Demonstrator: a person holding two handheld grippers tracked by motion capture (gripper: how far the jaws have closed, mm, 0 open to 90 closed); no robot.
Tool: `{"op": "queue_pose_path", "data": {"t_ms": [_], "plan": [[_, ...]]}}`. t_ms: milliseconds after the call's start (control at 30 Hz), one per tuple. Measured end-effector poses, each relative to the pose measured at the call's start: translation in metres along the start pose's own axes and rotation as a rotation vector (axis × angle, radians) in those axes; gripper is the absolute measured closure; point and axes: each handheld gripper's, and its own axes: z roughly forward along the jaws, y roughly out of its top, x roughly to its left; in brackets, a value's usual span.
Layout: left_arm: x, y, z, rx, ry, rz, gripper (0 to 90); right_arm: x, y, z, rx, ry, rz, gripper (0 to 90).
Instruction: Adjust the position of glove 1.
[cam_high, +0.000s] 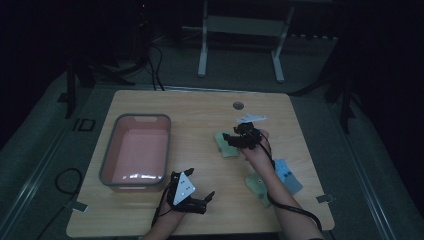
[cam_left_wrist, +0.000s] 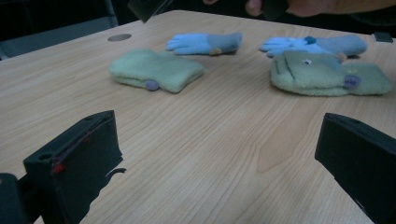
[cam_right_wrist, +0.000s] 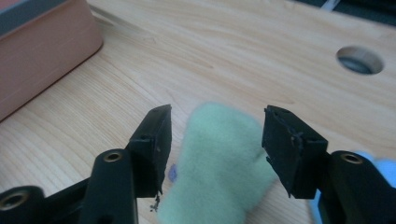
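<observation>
The right hand-held gripper (cam_right_wrist: 217, 140) stands over the far green mitten (cam_right_wrist: 215, 172), near the middle of the desk (cam_high: 200, 107). Its jaws straddle the mitten, one on each side, with a gap showing between each pad and the fleece, so they are open around it and not yet pressing. Just to the right of this mitten lies a blue glove (cam_left_wrist: 205, 43). Nearer the person, on the right side of the desk, a second green mitten (cam_left_wrist: 327, 72) lies touching a second blue glove (cam_left_wrist: 322, 44).

The left hand-held gripper (cam_high: 192, 197) rests low at the near edge of the desk, its jaws spread wide with nothing between them, pointing toward the mittens. To its far left stands a pink bin (cam_high: 135, 150) with a grey rim, nothing visible inside.

The step in hand looks like the pick of the far green mitten. The next move calls for the right jaws to close until the pads bite the fleece, then a lift clear of the desk, probably followed by a carry left to the bin.
</observation>
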Motion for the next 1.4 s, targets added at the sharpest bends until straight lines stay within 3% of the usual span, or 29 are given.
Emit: {"op": "queue_pose_path", "data": {"t_ms": [300,533,667,767,900,967,1100,1400], "plan": [[0.000,0.000,0.000,0.000,-0.001,0.001,0.3,-0.002,-0.009,0.030,0.076,-0.048,-0.023,58.1],[0.000,0.000,0.000,0.000,-0.001,0.000,0.3,-0.005,-0.019,0.049,0.143,-0.075,-0.055,58.2],[0.000,0.000,0.000,0.000,0.001,0.001,0.3,-0.003,-0.023,0.053,0.144,-0.084,-0.069,60.6],[-0.001,0.000,0.000,0.000,0.001,0.002,0.3,-0.001,-0.024,0.055,0.138,-0.081,-0.083,67.5],[0.000,0.000,0.000,0.001,0.002,0.000,0.3,0.001,-0.025,0.056,0.132,-0.078,-0.067,82.8],[0.000,0.000,0.000,0.001,0.001,-0.002,0.3,0.003,-0.024,0.056,0.127,-0.092,-0.053,85.7],[0.000,0.000,0.000,-0.002,0.002,-0.004,0.3,0.008,-0.018,0.042,0.093,-0.103,0.003,87.3],[-0.001,0.000,0.000,-0.001,0.007,0.003,0.3,0.039,-0.006,-0.022,-0.013,-0.134,0.047,87.4]]}}
